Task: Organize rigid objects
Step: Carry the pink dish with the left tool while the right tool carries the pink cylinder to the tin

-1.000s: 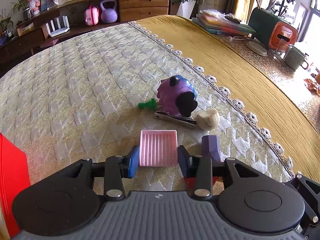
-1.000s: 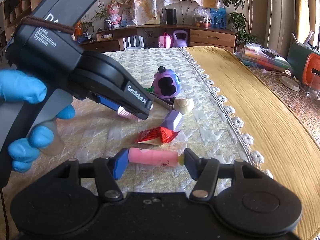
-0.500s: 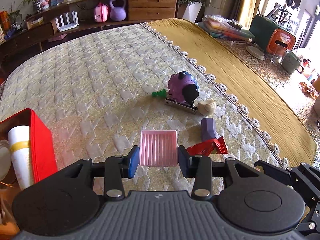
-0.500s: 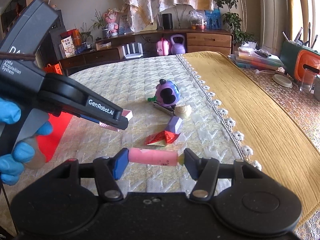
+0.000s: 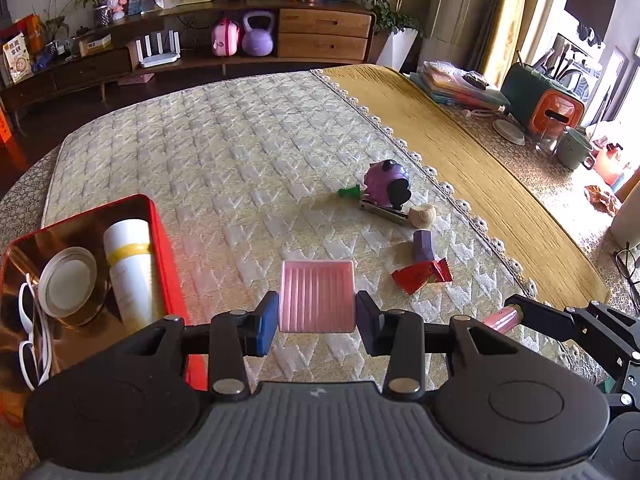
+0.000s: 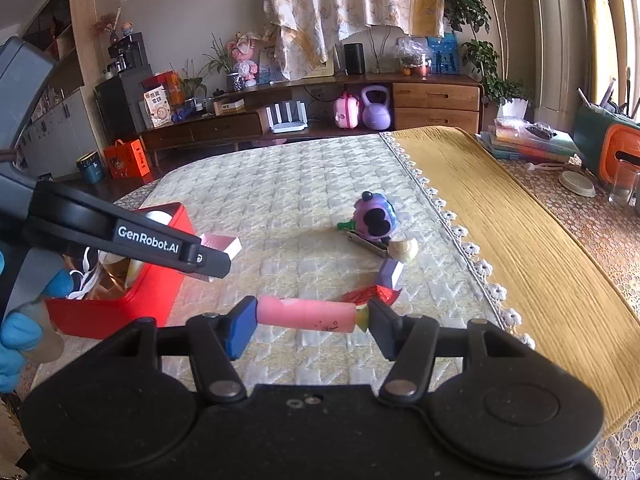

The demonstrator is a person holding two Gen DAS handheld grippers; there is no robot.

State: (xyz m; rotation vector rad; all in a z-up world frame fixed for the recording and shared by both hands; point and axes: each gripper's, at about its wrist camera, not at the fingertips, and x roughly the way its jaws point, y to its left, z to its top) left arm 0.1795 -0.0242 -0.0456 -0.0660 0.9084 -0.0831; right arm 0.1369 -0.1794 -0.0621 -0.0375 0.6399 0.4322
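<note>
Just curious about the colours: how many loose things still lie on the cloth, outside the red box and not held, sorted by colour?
Purple: 2, toy and block
Green: 1, peg
Red: 1, wrapper
Beige: 1, shell
Silver: 1, clip
Total: 6

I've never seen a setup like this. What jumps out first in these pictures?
Each handheld gripper is clamped on something pink: the left gripper on a ribbed pink tray, the right gripper on a pink tube held end to end. At the left of the quilted cloth sits an open red tin, and towards the right lies a cluster of small items around a purple toy.
</note>
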